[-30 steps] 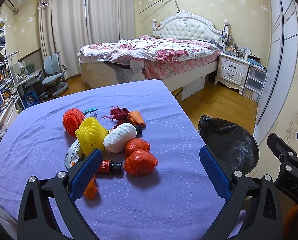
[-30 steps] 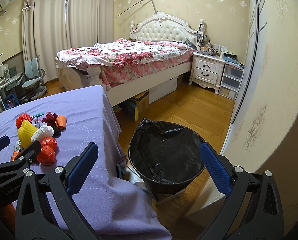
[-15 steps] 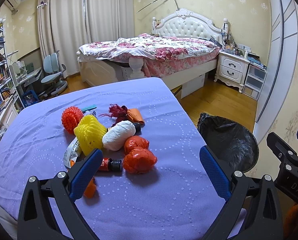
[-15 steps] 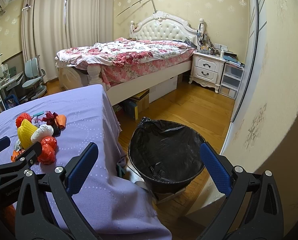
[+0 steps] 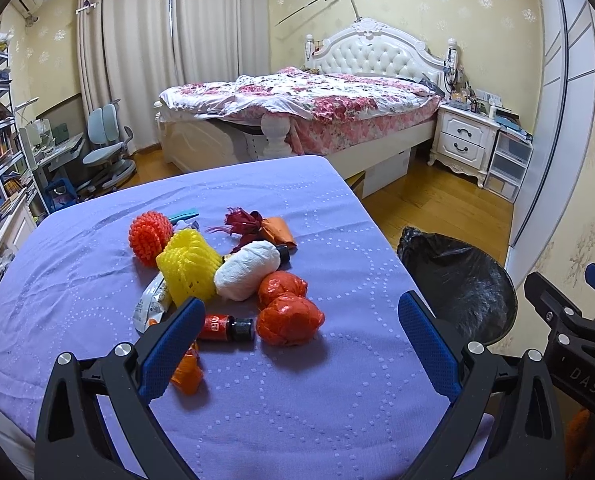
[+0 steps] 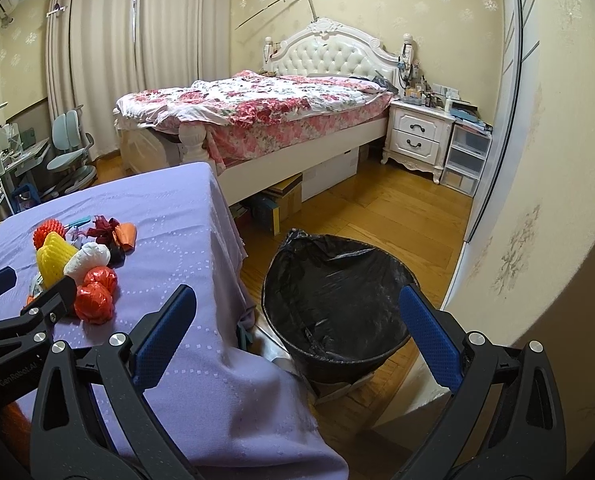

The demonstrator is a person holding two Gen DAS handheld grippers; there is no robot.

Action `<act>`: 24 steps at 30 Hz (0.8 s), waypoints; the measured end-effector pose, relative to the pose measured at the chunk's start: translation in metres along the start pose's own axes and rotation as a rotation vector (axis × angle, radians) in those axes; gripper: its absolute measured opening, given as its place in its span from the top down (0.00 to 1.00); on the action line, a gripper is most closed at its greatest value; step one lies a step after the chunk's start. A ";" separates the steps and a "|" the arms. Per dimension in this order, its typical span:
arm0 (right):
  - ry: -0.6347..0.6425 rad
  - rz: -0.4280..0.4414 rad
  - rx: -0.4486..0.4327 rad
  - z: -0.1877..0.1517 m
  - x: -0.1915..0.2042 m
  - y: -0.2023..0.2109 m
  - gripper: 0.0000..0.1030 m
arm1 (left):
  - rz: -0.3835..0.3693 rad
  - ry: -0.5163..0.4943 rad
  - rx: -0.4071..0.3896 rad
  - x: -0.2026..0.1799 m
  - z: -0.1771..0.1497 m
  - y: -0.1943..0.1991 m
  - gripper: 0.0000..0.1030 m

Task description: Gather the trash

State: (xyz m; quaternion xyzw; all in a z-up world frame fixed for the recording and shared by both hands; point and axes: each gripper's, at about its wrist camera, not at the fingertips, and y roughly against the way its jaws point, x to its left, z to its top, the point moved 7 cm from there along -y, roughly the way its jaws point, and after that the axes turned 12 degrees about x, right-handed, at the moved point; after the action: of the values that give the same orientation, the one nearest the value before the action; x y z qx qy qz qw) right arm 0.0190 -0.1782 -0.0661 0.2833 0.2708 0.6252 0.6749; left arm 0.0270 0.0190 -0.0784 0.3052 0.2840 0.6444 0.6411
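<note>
Little had moved since the earlier frame. Left gripper [image 5: 297, 336] hovered spread and empty above the trash pile [image 5: 233, 276]; right gripper [image 6: 297, 328], likewise spread, faced the bin [image 6: 337, 304].

The right hand-held gripper [image 6: 297, 328] hangs with jaws spread wide and empty, above the edge of the purple-covered worktop [image 6: 185, 232] and a black-lined bin [image 6: 337, 280] on the floor. A trash pile [image 6: 85, 264] lies at left on the worktop, beside the left hand-held gripper [image 6: 21, 284].
</note>
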 end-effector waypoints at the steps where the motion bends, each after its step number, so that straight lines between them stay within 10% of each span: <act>1: 0.005 0.003 0.003 0.001 0.004 -0.002 0.04 | 0.006 0.001 -0.005 0.005 -0.005 0.002 0.07; 24: 0.201 0.145 0.101 -0.005 0.101 -0.028 0.06 | 0.096 0.166 0.120 0.112 -0.025 -0.005 0.20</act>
State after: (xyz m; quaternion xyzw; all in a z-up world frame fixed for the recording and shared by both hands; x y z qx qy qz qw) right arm 0.0422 -0.0787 -0.0911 0.2718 0.3468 0.6832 0.5823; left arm 0.0123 0.1314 -0.0955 0.3017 0.3592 0.6792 0.5644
